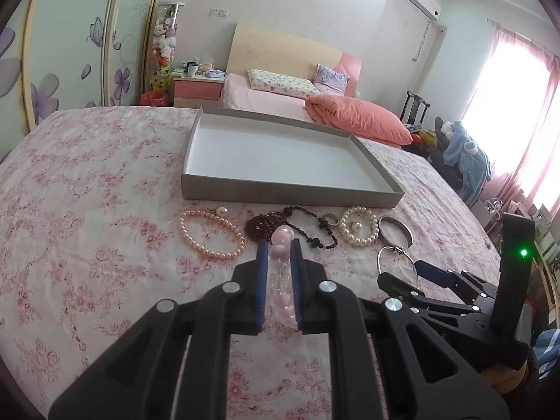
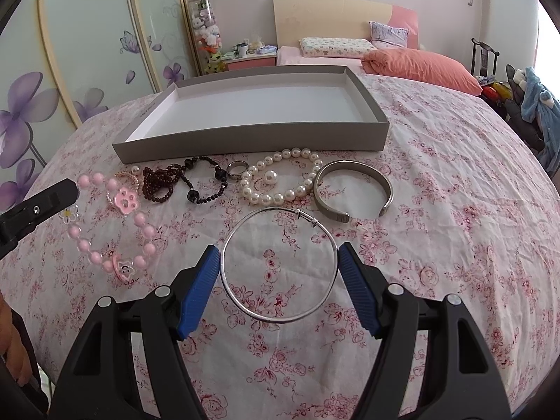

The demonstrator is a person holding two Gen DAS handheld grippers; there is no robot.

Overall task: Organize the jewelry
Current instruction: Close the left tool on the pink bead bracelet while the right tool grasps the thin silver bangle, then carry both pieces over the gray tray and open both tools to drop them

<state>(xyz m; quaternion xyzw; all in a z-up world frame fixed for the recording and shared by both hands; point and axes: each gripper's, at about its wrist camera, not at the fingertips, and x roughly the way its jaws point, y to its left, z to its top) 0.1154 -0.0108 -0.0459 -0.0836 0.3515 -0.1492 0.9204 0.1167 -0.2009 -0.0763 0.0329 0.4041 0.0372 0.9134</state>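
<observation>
A grey box [image 1: 245, 189] [image 2: 245, 140] with a white inside lies empty on the floral cloth. In front of it lies a row of jewelry. My left gripper [image 1: 279, 250] is shut on a pink bead bracelet [image 1: 280, 255], seen with a paw charm in the right wrist view [image 2: 115, 227]. My right gripper [image 2: 278, 257] has its pads against both sides of a thin silver bangle [image 2: 245, 308], which lies on the cloth; it also shows in the left wrist view [image 1: 379, 259].
The row holds a peach pearl necklace [image 1: 210, 234], dark red beads [image 2: 157, 182], black beads [image 2: 206, 185], a silver ring [image 2: 237, 169], a white pearl bracelet [image 2: 280, 178] and a grey cuff [image 2: 353, 189]. A bed with an orange quilt [image 1: 360, 119] stands behind.
</observation>
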